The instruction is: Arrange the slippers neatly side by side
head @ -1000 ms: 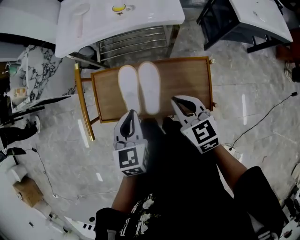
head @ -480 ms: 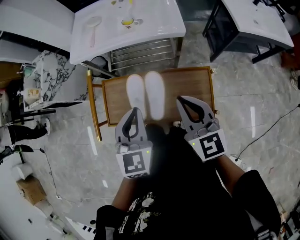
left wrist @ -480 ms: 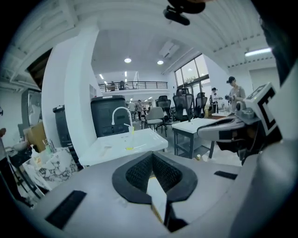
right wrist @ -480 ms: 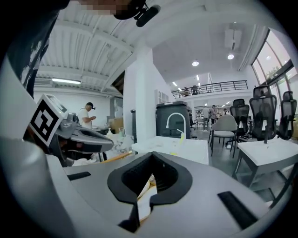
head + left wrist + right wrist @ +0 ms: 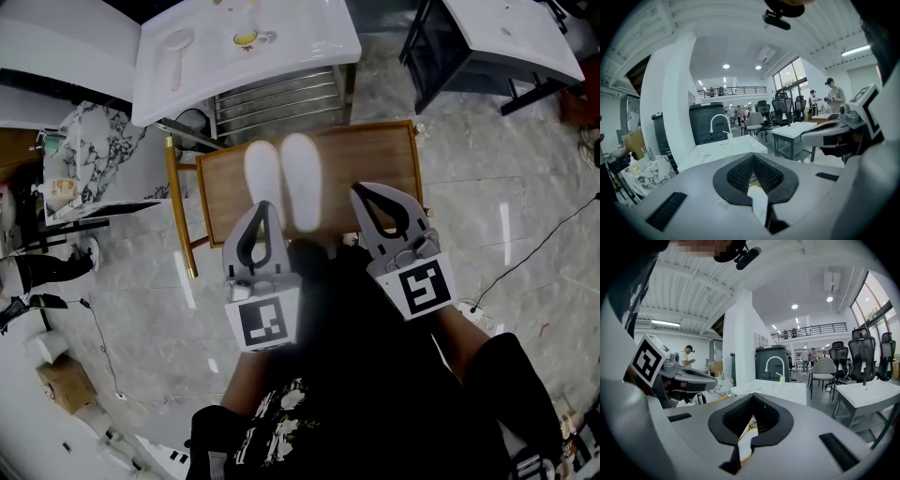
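Observation:
Two white slippers (image 5: 262,180) (image 5: 302,178) lie side by side, toes pointing away, on the left half of a low wooden table (image 5: 375,159). In the head view my left gripper (image 5: 264,208) hangs shut and empty above the near end of the left slipper. My right gripper (image 5: 362,191) is also shut and empty, over the bare wood to the right of the pair. In the left gripper view the left gripper's (image 5: 753,156) jaws meet, and the right gripper (image 5: 834,137) shows at the right. In the right gripper view the right gripper (image 5: 752,397) is closed with nothing in it.
Behind the wooden table stands a white counter (image 5: 300,42) with a faucet, above a metal rack (image 5: 277,92). A dark-framed table (image 5: 506,37) is at the back right. A cable (image 5: 548,234) runs over the marble floor at the right. Clutter (image 5: 80,159) sits at the left.
Both grippers have lifted toward the camera, away from the table top, still shut. The slippers have not moved.

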